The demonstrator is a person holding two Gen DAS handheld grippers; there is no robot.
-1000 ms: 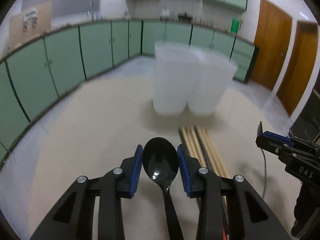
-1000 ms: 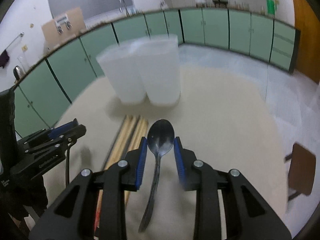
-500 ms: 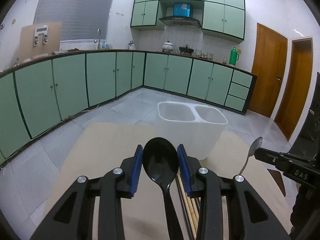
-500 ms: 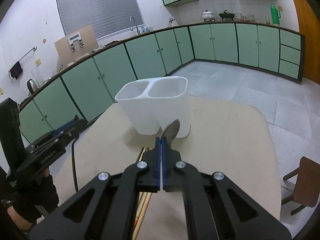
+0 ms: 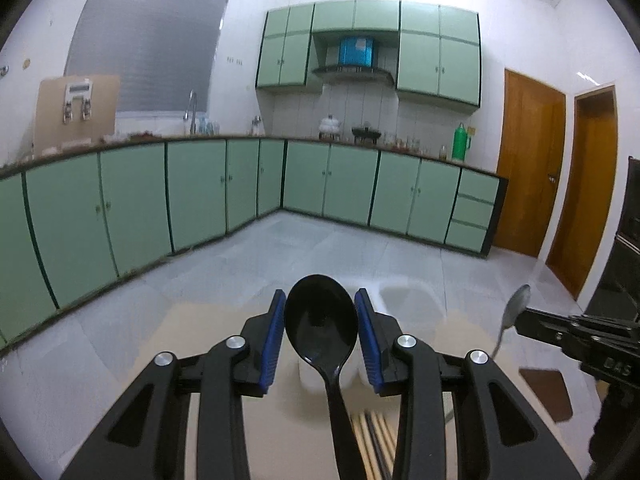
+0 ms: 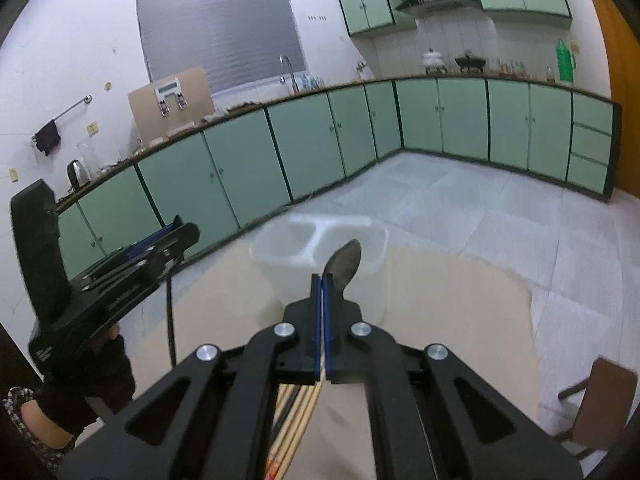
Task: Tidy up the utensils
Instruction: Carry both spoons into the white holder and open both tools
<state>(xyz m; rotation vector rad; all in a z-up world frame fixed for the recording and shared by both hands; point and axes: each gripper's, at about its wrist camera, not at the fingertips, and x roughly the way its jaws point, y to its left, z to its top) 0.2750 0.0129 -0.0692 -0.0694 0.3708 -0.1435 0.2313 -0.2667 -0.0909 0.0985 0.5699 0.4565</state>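
Now both spoons are off the desk (image 6: 460, 280), each carried in its own claw. The left claw (image 5: 320, 336) grasps the black spoon (image 5: 321, 320) across its bowl, blue pads pressing either side, handle trailing back toward the person. The right claw (image 6: 322, 300) is clenched tight on the metal spoon (image 6: 346, 264), whose bowl sticks up and forward past the fingertips; its jaws have just been closing on it. What the next move turns on is the white two-compartment holder (image 6: 320, 256): it stands upright on the desk straight ahead of and below both claws, openings facing up. Each spoon probably has to be tipped handle-down to drop in. Neither claw looks clearly nearer. Wooden chopsticks (image 6: 298, 412) lie on the desk beneath, pointing toward the holder.
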